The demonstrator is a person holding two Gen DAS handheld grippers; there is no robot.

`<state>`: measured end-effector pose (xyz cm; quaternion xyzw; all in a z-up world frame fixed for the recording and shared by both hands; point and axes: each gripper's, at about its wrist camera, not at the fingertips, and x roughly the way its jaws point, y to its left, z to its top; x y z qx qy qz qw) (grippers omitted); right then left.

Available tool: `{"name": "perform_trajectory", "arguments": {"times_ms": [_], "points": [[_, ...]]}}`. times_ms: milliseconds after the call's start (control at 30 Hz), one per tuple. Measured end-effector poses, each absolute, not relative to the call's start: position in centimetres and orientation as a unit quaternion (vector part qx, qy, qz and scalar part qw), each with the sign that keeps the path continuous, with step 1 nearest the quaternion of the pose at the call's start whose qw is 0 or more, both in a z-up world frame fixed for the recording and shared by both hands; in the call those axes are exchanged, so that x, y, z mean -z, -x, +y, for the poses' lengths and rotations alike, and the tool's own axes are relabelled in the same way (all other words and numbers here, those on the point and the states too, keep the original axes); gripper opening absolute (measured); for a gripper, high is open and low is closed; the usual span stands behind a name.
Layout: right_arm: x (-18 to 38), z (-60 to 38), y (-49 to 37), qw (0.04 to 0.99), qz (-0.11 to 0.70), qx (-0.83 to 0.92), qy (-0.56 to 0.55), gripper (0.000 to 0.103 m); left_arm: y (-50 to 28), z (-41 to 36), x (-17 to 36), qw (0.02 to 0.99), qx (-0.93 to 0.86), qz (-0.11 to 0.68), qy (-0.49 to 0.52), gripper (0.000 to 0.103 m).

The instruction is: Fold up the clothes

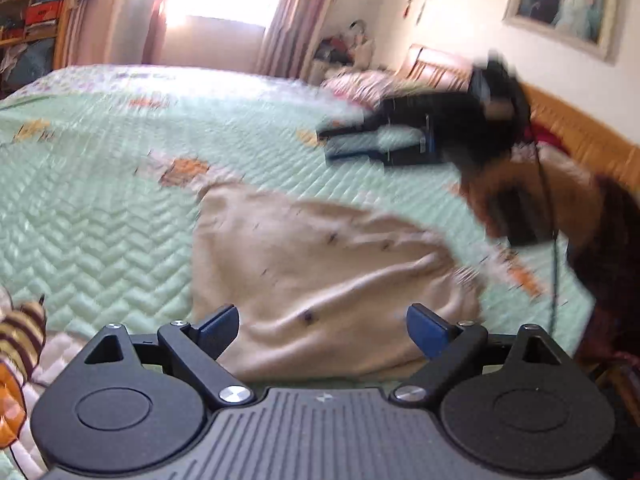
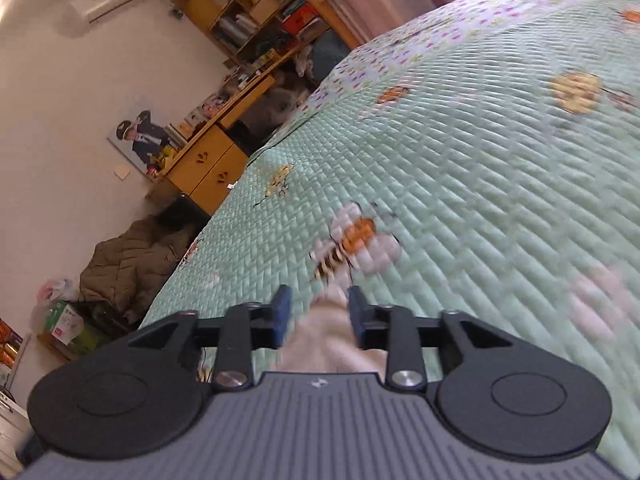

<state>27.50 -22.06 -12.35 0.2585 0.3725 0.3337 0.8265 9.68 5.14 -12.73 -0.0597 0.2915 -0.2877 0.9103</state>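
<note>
Left tongs (image 1: 322, 330): blue pads spread wide, released, nothing between them. Beige garment (image 1: 320, 264) lies on the green quilt (image 1: 100, 208) dead ahead at 12 o'clock, its near hem just past the pads, partly under them. The cloth spreads wide there and tapers away toward 11 o'clock, so its long axis runs roughly along the line of the left tongs, leaning a bit left. Surface is rumpled, with a ridge at the right side toward 2 o'clock. Whether it is already doubled over once, blur forbids saying. Right tongs (image 1: 360, 142), seen from the left wrist, sit at 1 o'clock above the quilt, past the garment's far right edge, carried by a hand (image 1: 520, 200) in a dark sleeve. In their own view the right tongs (image 2: 316, 314) are clenched on a bunch of beige cloth (image 2: 332, 340) that rises between the pads from 6 o'clock. Judgement: the right tongs own a corner; the left is nearer the wide hem, and any coming move turns on that hem lying square across the left tongs' mouth.
</note>
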Motion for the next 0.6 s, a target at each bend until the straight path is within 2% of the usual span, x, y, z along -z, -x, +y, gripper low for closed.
{"name": "perform_trajectory", "arguments": {"times_ms": [100, 167, 200, 233, 300, 400, 467, 600], "points": [[14.3, -24.1, -26.3, 0.822, 0.379, -0.314, -0.288, 0.045, -10.5, 2.8, 12.7, 0.904, 0.314, 0.287, 0.047, 0.097], [15.6, -25.4, -25.5, 0.818, 0.382, -0.3, -0.308, 0.045, -12.0, 1.7, 14.2, 0.892, 0.314, 0.32, 0.052, 0.094], [16.2, -26.0, -25.1, 0.816, 0.384, -0.293, -0.317, 0.036, -12.7, 1.6, 15.2, 0.886, 0.306, 0.343, 0.063, 0.088], [16.9, -26.7, -24.7, 0.814, 0.386, -0.286, -0.327, 0.036, -13.4, 1.5, 16.1, 0.879, 0.297, 0.365, 0.074, 0.086], [17.4, -27.8, -23.6, 0.812, 0.382, -0.281, -0.341, 0.038, -13.2, 1.8, 16.5, 0.879, 0.301, 0.361, 0.085, 0.087], [16.0, -28.6, -20.8, 0.815, 0.353, -0.299, -0.348, 0.046, -13.2, 2.2, 15.6, 0.881, 0.296, 0.357, 0.095, 0.088], [15.1, -29.1, -18.9, 0.817, 0.334, -0.312, -0.352, 0.047, -12.9, 2.1, 14.6, 0.887, 0.29, 0.346, 0.096, 0.089], [14.0, -29.9, -15.4, 0.82, 0.315, -0.323, -0.352, 0.063, -13.1, 1.6, 13.2, 0.892, 0.269, 0.347, 0.103, 0.093]]}}
